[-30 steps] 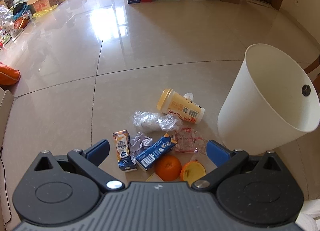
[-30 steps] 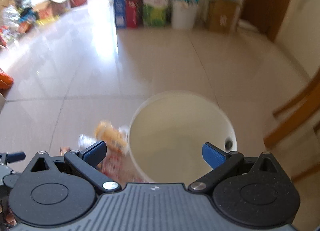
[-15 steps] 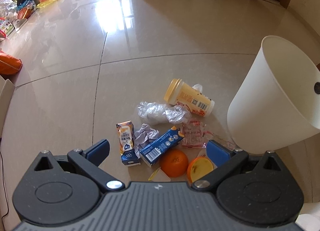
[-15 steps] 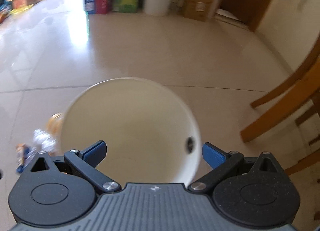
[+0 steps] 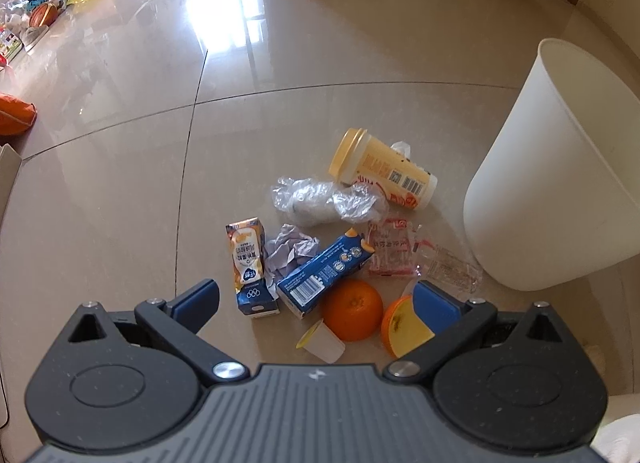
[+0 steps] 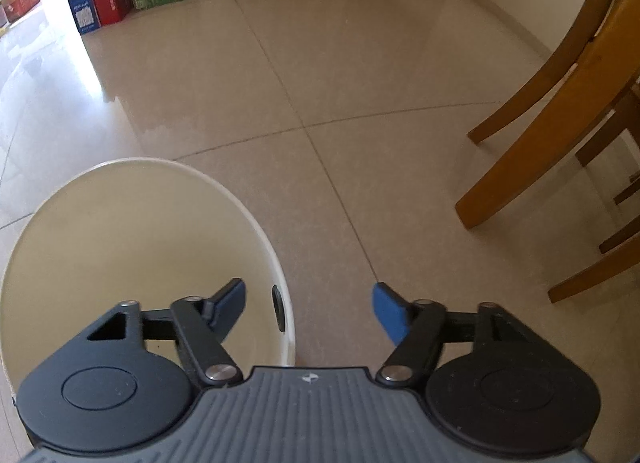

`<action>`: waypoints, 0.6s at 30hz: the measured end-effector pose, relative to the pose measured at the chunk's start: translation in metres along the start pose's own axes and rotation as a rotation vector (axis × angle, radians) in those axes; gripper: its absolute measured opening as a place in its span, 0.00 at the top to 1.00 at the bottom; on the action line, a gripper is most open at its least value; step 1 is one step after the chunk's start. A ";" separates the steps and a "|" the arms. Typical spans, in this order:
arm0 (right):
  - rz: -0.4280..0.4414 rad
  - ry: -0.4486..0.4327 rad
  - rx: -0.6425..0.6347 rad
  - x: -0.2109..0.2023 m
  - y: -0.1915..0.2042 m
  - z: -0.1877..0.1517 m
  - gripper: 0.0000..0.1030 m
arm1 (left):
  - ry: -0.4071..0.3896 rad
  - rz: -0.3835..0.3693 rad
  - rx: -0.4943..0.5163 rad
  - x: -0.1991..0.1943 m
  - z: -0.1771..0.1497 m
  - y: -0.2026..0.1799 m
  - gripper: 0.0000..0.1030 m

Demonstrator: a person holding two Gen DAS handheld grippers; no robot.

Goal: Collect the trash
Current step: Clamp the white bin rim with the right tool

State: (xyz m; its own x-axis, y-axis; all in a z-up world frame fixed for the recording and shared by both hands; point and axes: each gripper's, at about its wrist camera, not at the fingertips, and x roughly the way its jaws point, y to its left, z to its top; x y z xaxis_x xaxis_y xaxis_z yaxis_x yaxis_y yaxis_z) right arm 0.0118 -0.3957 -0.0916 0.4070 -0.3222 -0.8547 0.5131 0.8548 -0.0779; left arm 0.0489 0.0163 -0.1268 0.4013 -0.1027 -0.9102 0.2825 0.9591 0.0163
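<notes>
**Hovering over floor litter, straddling bin rim**

Spreading wide and empty above an orange (image 5: 351,315): left gripper (image 5: 316,299). Closing astride the white bin (image 6: 256,223) rim, pads not touching: right gripper (image 6: 308,309). Lying beyond: barcoded blue carton (image 5: 324,273), yellow cup (image 5: 380,171); lettering unreadable.

Glossy tiled floor (image 5: 360,63), matt plastic bin (image 5: 560,183)

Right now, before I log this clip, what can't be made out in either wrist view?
- Bin floor: in the right wrist view the right tool, jaws closing astride the white bin rim, and its body cover the bottom.
- Bin inside: the left wrist view shows only the outer wall.
- Orange lid: partly behind a finger of the open left tool.
- Small white cup: cut off by the tool body.
- Carton print: too small.
</notes>
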 end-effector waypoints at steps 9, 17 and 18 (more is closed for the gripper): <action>0.030 0.095 -0.012 0.028 0.003 0.003 0.72 | 0.010 -0.010 -0.001 0.007 -0.005 -0.003 0.01; 0.053 0.139 0.010 0.033 0.004 0.001 0.88 | 0.002 -0.011 0.008 0.010 -0.009 -0.004 0.01; 0.049 0.144 0.011 0.033 0.004 0.000 0.88 | 0.001 -0.011 0.007 0.011 -0.010 -0.004 0.01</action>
State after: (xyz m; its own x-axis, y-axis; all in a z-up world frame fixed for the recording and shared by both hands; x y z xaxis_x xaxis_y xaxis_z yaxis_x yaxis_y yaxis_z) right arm 0.0279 -0.4029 -0.1201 0.3199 -0.2175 -0.9221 0.5035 0.8635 -0.0290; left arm 0.0438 0.0141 -0.1411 0.3972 -0.1131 -0.9107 0.2933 0.9560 0.0092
